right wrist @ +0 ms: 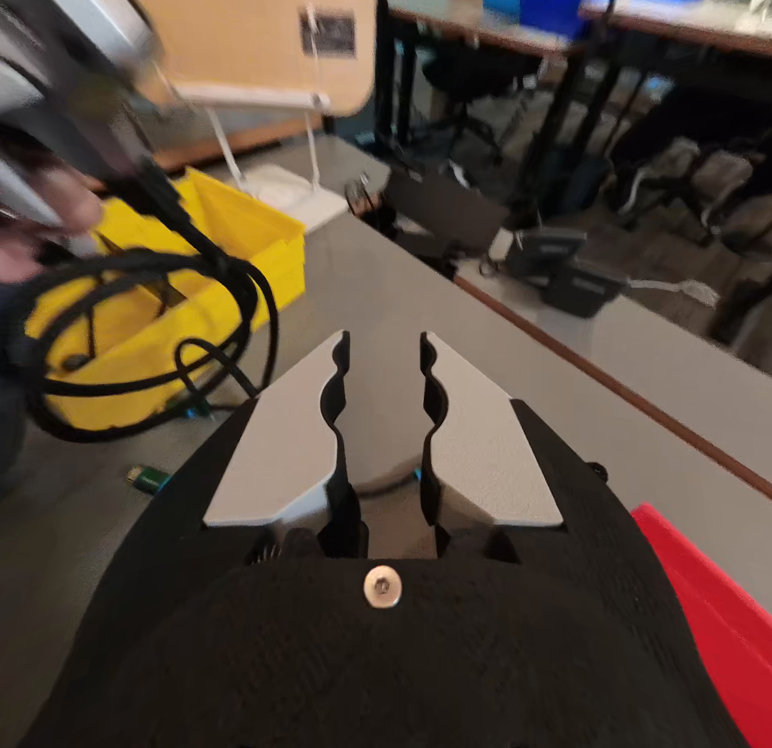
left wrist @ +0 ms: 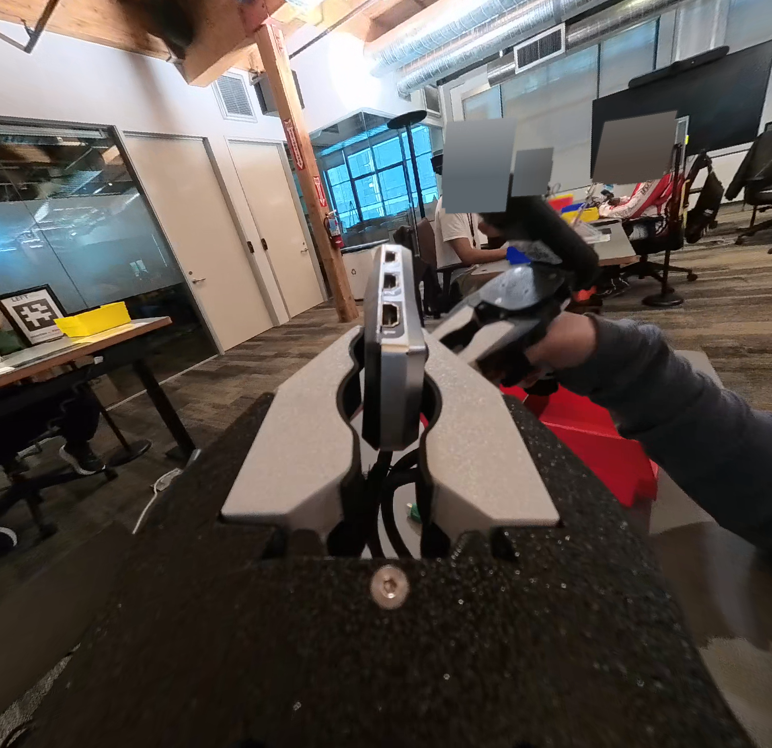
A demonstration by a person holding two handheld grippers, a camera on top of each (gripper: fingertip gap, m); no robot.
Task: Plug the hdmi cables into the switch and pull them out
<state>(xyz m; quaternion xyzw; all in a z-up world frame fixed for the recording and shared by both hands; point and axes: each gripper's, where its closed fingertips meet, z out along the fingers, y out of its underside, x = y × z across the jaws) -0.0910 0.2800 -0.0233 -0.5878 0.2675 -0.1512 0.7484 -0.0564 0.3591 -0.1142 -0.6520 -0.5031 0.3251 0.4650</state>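
My left tool (left wrist: 392,377) pinches the switch (left wrist: 390,348) edge-on between its pads, lifted off the tabletop with its row of ports turned up and away from me; all the ports I can see are empty. My right tool (right wrist: 384,352) hangs spread with nothing between its pads, above the grey tabletop (right wrist: 376,268). The hdmi cables (right wrist: 175,277) dangle in a black tangle at the left, over the yellow bin (right wrist: 250,243), and one green-tipped plug (right wrist: 146,477) lies loose on the tabletop near my left pad. I judge the next step is to fetch a plug, so I should grip it by its body, square to its flat faces, and keep the switch steady and level so the plug enters straight. A red bin (left wrist: 585,435) sits at the near right. Beyond are an open office with carpet, desks, chairs and wooden beams.
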